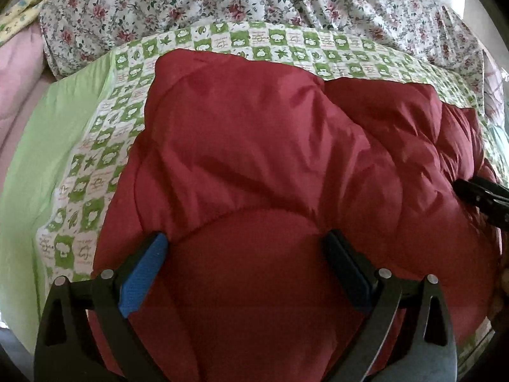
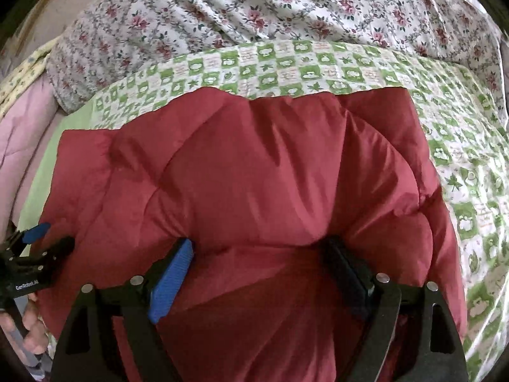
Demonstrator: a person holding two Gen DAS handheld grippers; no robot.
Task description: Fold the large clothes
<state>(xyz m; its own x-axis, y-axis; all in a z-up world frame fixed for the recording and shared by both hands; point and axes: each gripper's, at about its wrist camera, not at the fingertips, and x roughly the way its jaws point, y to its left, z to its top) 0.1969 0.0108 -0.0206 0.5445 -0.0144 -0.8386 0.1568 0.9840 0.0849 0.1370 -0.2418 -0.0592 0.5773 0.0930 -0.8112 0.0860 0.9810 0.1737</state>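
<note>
Bedding of green checked sheet (image 2: 318, 67) carried a red padded coat (image 2: 254, 165); left tool (image 1: 245, 248) and right tool (image 2: 261, 254) each clamped a bulging fold, mid-fold; next, judged, carry it over evenly

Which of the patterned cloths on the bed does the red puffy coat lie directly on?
The green-and-white checked sheet: the red puffy coat rests right on it. The rose-print floral cloth is bunched up beyond it, and the yellow flowered cloth sits off at the far left corner.
</note>
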